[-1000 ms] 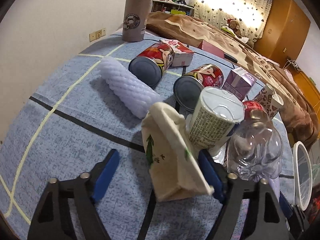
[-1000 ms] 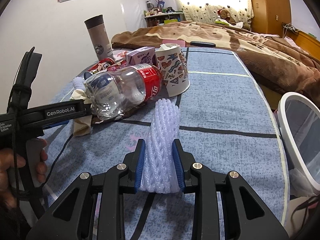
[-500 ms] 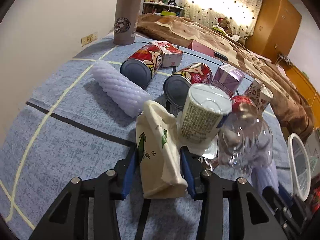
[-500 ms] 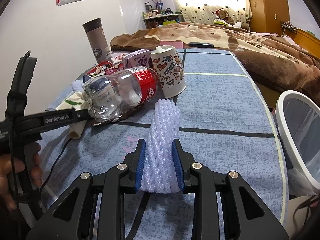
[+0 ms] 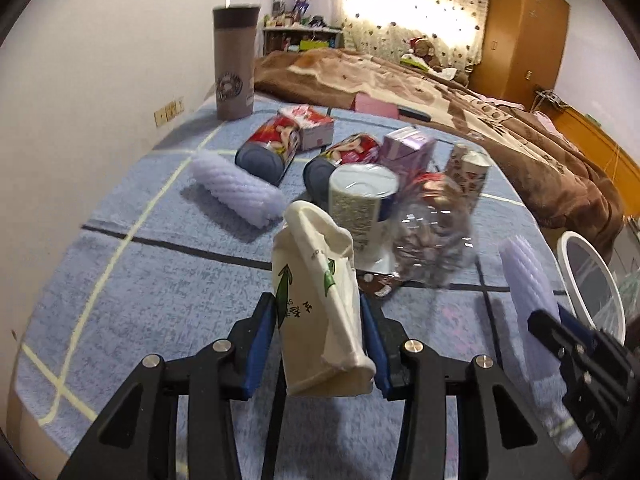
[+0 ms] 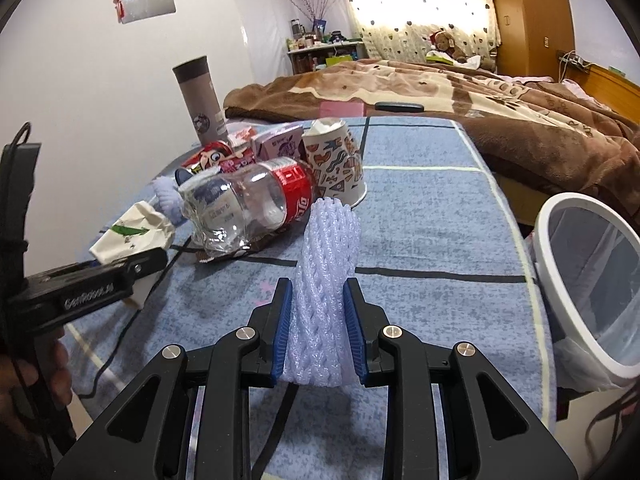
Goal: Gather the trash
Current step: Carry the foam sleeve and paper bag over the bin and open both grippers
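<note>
L gripper (image 5: 320, 344) now clamps, lifts paper bag (image 5: 320, 312).

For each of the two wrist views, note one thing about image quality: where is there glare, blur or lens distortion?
Left wrist view: the backlit curtain blows out to white glare, the clear plastic bottle is smeared by motion blur, and the blue mat's lines bow from fisheye distortion. Right wrist view: sharper overall, same curtain glare, dark vignette in the corners, and the white bin rim is stretched at the edge.
</note>
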Demonstrator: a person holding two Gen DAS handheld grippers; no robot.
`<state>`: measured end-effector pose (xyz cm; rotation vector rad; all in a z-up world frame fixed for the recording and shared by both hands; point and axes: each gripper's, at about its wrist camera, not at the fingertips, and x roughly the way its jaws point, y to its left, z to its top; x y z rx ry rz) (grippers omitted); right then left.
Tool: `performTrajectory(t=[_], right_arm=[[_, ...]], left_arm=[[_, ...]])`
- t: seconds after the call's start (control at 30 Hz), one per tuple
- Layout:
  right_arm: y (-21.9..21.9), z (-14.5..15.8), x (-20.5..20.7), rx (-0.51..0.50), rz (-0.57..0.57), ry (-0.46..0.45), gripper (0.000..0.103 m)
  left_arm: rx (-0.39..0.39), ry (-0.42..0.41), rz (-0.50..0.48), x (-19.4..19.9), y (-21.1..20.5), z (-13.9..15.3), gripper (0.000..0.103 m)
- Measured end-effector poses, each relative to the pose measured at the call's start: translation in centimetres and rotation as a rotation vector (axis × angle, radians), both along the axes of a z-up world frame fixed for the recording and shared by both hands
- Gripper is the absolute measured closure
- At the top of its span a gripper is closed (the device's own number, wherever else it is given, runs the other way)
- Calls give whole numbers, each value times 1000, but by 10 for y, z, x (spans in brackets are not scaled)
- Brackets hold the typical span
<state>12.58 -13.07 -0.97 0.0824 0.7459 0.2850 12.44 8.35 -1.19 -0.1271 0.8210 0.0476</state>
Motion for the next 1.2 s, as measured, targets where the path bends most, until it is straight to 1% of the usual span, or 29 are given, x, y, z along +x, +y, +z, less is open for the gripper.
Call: performTrajectory(t=[0.23,0.63,0.8,1.0,1.2], right_arm=[[-14,17,-10,10,-31,-50,76],[-57,32,-14,30,-138,-100,76],[-80,35,-12,23,-204,-115,76],[-110,36,-16,4,-285,-128,76],[-144,35,-15,-17,-365,-121,76]], left_arm=[[25,-58,-39,-13,-18,21,58],[45,-136,-188,-19,-82,46,58],[53,-159,-268,-12,-116,54,58],[50,-165,-376,-1,-163,58,58],[15,-153,-485,8,-210,57,58]])
